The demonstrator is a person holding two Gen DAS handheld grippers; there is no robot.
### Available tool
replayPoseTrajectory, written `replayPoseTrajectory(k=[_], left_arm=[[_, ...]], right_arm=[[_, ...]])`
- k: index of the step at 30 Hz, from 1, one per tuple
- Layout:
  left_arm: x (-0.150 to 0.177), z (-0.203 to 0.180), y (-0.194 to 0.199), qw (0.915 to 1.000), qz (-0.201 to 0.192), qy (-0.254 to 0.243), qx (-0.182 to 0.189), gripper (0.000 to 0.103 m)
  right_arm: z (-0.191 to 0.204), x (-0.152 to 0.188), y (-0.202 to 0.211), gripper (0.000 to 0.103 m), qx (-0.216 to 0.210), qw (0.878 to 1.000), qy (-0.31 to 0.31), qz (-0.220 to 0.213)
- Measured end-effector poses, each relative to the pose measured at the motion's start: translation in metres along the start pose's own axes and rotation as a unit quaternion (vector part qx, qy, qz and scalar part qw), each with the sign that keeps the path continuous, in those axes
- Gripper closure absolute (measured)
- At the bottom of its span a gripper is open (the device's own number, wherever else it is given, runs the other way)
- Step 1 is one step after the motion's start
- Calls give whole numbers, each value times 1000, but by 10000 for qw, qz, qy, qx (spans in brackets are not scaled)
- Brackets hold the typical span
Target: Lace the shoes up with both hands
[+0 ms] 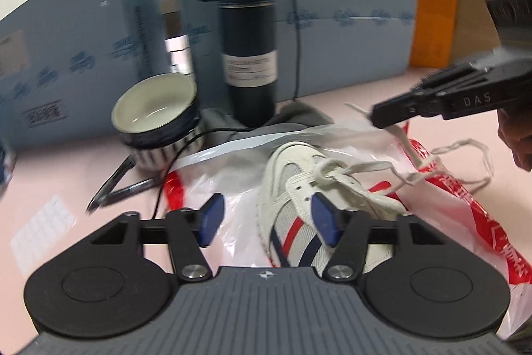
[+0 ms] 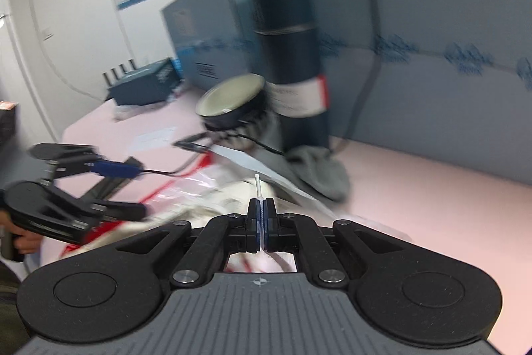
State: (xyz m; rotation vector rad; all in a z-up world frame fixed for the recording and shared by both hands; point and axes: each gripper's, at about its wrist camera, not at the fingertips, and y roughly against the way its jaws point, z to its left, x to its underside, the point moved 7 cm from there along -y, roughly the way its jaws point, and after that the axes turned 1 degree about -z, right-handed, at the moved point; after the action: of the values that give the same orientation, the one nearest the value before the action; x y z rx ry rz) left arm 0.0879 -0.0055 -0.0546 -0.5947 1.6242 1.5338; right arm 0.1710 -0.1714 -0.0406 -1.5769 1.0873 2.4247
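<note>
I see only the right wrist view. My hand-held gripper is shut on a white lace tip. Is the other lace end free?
Observer: Yes. The second lace end lies loose on the red-and-white plastic bag, right of the shoe.
Operator: Does the left hand-held gripper hold something?
Observer: No. The left hand-held gripper is open, above the shoe's striped side.
Operator: Is the lace tied already?
Observer: The laces cross once at the shoe's top eyelets; no bow shows.
</note>
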Motion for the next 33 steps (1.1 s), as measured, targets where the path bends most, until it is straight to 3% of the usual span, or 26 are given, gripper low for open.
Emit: replayPoseTrajectory(k=[3,5,9,19,26,33], left_arm=[[-6,-11,1,9992,-48,-188,350,54],[-8,-17,5,9984,-97,-277,492,43],[0,-23,-1,9981,45,-487,366,43],[11,-14,-10,9993,157,-117,319,43],[9,-10,-12,9995,30,-39,319,43],[5,-21,-14,9968,-47,-658,446,59]], right_arm=[[11,-4,-13,100,225,9996,164,94],[16,-4,-24,101,368,9990,216,131],[22,0,-45,100,335,9991,99,235],[24,7,-63,99,275,9996,8,82],[23,9,-64,96,205,9997,-132,35],[24,1,-41,99,-79,9973,-704,-174]])
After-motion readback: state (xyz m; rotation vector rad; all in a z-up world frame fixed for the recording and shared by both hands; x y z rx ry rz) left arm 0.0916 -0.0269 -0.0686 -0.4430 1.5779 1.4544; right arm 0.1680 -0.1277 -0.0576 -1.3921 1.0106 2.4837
